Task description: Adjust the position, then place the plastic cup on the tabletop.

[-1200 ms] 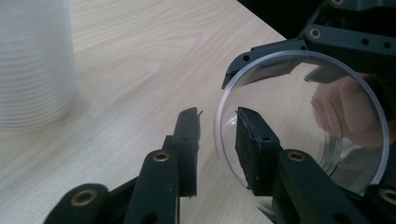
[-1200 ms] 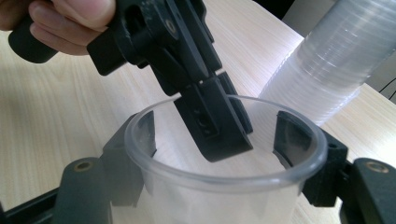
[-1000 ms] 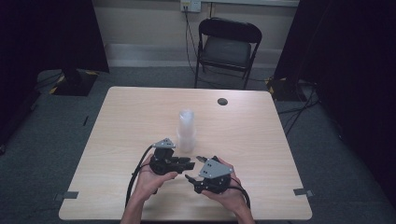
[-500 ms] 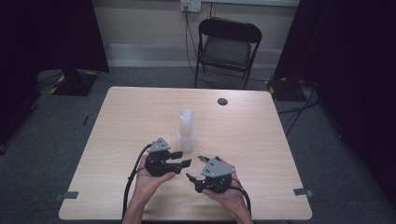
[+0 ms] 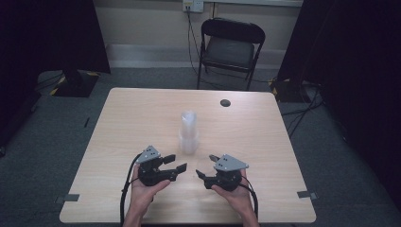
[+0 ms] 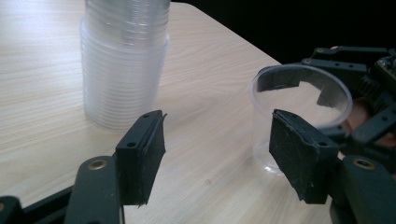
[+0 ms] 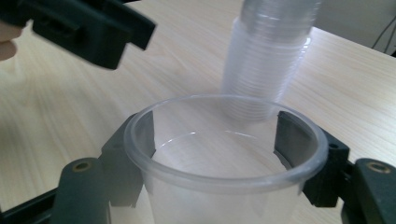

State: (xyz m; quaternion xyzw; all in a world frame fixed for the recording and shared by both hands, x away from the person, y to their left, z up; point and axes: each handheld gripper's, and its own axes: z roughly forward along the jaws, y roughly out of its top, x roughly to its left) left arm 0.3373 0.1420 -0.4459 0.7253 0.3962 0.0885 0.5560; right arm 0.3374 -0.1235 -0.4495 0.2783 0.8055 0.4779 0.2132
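Right gripper grasps a clear cup; left gripper, jaws just opening, released, near the desk's front edge.

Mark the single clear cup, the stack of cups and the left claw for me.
single clear cup [image 7: 224,184], right gripper view, on its near rim.
stack of cups [image 5: 188,132], high view, on its side wall.
left claw [image 6: 217,154], left gripper view, midway between its open tips.
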